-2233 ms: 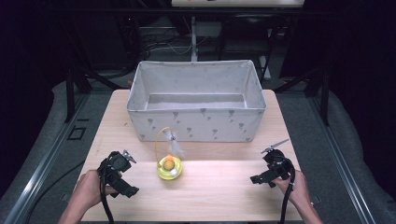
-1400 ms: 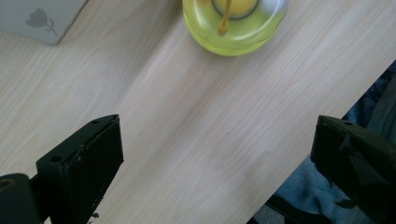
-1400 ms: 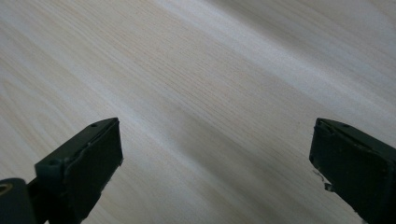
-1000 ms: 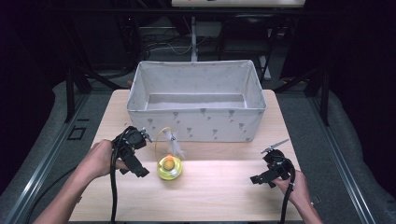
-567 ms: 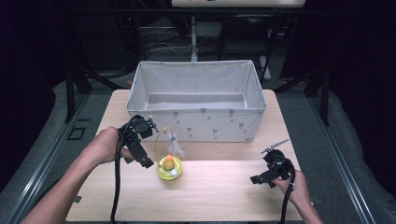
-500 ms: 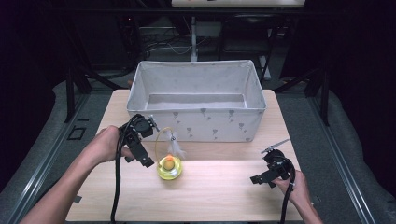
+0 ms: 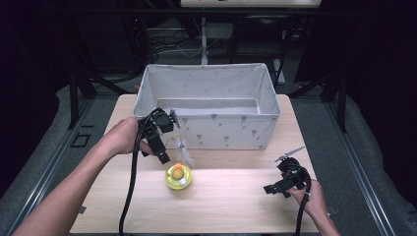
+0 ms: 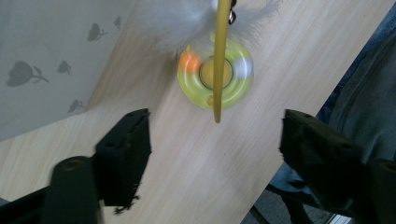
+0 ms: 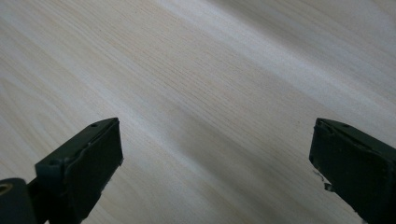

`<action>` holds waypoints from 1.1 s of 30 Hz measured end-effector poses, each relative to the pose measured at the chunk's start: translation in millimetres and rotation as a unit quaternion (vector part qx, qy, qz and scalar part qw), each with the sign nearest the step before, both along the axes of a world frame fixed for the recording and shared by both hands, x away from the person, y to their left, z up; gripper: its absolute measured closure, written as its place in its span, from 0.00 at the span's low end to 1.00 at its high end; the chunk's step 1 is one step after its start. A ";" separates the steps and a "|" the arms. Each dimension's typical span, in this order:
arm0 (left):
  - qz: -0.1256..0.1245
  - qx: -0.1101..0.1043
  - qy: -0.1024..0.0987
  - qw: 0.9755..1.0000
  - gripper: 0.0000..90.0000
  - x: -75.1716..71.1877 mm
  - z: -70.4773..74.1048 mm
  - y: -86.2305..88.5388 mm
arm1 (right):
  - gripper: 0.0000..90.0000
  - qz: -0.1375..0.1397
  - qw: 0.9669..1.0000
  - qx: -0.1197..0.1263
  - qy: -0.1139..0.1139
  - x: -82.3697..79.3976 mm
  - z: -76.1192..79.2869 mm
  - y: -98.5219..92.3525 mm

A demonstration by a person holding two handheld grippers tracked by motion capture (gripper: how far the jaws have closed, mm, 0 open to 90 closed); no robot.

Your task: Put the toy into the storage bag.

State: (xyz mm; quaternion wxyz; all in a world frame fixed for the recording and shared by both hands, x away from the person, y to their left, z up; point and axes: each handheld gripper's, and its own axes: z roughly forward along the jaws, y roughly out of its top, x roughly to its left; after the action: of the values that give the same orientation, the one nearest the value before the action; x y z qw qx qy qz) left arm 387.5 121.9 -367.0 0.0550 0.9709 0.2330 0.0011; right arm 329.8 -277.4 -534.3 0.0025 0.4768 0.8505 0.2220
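Both arms are bare, and each black gripper [image 7: 158, 132] [image 7: 287, 178] trails a black cable and carries blocky black jaws.

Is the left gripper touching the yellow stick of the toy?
Apart. In the left gripper view, the yellow stick hangs between the open jaws of the left gripper, with bare table showing on both sides.

Lit from above onto the pale wooden tabletop [image 7: 236, 206], with a brighter band of glare across its middle near the yellow-green ring-shaped plastic toy [image 7: 178, 176]; dark, nearly black surroundings beyond the table edges. Soft and low in resolution in the high view, fine detail lost. Slightly motion-blurred in the left gripper view, smeared on the white feather tuft [image 8: 182, 18] and the toy's ring, sharper on the grey-printed white fabric bin wall [image 8: 46, 60]. Evenly lit in the right gripper view, faint diagonal shadow bands on the wood grain, black jaws dim and soft at the lower corners.
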 end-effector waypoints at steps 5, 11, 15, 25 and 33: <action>-0.004 0.010 -0.004 1.000 0.48 5.0 3.2 -6.0 | 0.03 0.000 1.000 -0.006 0.000 0.1 0.2 -0.4; -0.013 0.028 0.006 1.000 0.63 9.0 2.9 -11.7 | 0.03 0.000 1.000 0.000 0.000 0.0 -0.3 0.0; -0.014 0.029 0.012 0.999 0.67 10.7 0.0 -13.9 | 0.03 0.000 1.000 0.000 0.000 0.1 -0.3 -0.2; -0.011 0.040 0.023 0.999 0.86 8.7 -8.0 -14.7 | 0.03 0.005 1.000 -0.008 -0.001 0.2 0.2 -0.7; -0.006 0.037 0.017 0.999 0.97 6.9 -7.3 -13.8 | 0.03 0.003 1.000 -0.006 -0.001 0.1 0.0 -0.1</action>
State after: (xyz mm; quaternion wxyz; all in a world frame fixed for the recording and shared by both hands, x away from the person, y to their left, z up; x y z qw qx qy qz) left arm 394.4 108.1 -374.3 0.0149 0.9735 0.2280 -0.0075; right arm 329.9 -277.5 -534.3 0.0056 0.4739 0.8532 0.2176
